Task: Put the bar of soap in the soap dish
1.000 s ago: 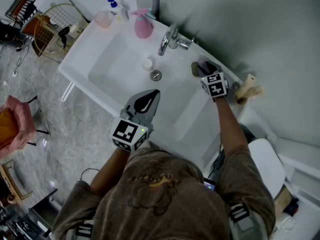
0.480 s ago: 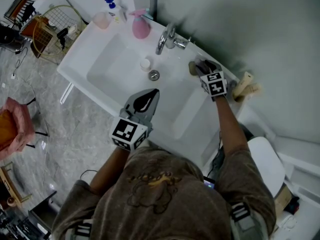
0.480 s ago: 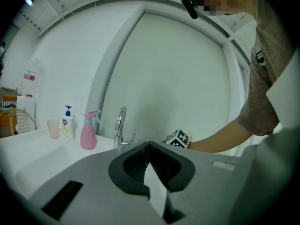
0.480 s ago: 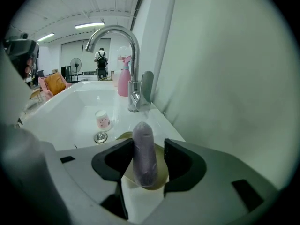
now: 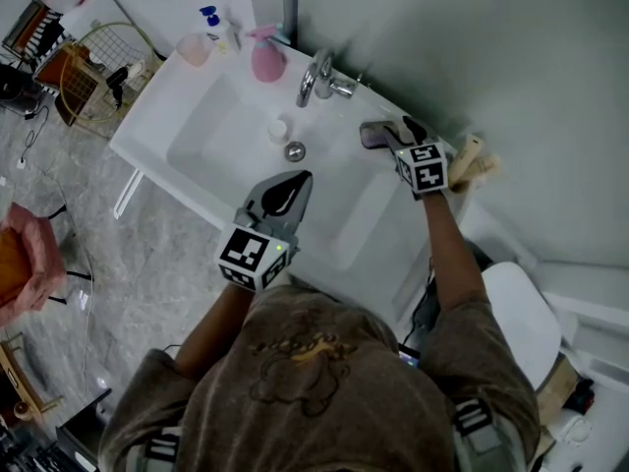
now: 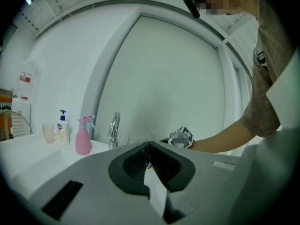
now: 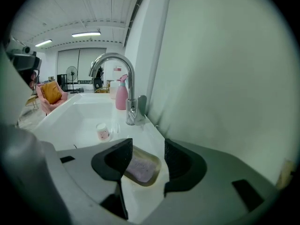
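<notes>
White washbasin counter (image 5: 378, 200): right gripper (image 7: 147, 147) has drawn back, fingers just spread, off the pale pink soap bar (image 7: 139, 168), which lies lengthwise roughly along the back edge in the brown oval dish (image 7: 147, 182). Left gripper (image 6: 149, 146) fingers are clenched and empty.

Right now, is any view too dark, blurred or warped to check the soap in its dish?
Right gripper view: the fisheye warps the edges and the corners are dark, but the soap in the soap dish is sharp and evenly lit. Head view: crisp, with soft shadows and no glare, though the dish is small. Left gripper view: heavy dark vignette, dish not visible.
</notes>
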A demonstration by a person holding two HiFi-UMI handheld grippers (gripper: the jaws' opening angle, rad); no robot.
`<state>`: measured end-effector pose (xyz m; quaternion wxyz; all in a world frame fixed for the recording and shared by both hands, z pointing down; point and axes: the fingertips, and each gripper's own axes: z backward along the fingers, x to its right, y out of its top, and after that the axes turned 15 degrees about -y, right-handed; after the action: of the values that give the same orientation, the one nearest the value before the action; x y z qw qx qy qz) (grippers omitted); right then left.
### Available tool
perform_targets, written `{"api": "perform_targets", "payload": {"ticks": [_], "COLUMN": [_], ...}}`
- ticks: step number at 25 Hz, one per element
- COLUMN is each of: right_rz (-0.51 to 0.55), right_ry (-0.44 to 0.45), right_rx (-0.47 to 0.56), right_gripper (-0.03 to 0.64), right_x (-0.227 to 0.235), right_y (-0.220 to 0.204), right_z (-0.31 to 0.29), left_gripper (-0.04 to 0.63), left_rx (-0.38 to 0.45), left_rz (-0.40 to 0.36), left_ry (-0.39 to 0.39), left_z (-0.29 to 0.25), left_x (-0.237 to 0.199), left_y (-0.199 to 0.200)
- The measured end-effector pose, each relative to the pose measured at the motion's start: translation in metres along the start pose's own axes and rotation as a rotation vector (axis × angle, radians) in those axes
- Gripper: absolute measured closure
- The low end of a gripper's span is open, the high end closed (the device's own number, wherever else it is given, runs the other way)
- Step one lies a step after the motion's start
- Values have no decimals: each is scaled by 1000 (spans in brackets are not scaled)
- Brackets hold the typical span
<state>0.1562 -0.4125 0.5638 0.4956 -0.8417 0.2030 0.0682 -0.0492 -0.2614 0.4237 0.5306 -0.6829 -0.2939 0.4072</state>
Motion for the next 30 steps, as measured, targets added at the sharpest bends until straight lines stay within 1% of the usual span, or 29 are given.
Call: {"api": "perform_targets", "payload": {"ticks": [4,10,16,18,21,24,27,30], "right_rz": [-54,-138,-217,-242,-307,-358,-385,-428], "right_ry": [-14,-37,-68,-82,-104,-118,-128,-138], "right_rx": [49,163,253,278,311,330,330,337], "right_gripper": [397,399,399,399,409,437,450,491], "right_x": [6,12,16,17,17,12,3,-6], "right_y": [16,44,54,55,53,43,31,22], "right_z": [24,79,143,163,191,216,234,252], "left_gripper": [591,591,591,591,591,591,591,591], "left_rx": [8,27,34,29,23,19,15,10], "left_rz": [-15,-36,-43,-44,-44,-48,-51,-50], "left_ry": [-11,-26,-61,-80,-112,-143,-162,-168], "left_z": [2,1,-7,-12,-20,-28,-35,-38], "left_x": [5,12,20,24,31,38,41,42], "left_y": [8,18,23,23,22,22,21,17]}}
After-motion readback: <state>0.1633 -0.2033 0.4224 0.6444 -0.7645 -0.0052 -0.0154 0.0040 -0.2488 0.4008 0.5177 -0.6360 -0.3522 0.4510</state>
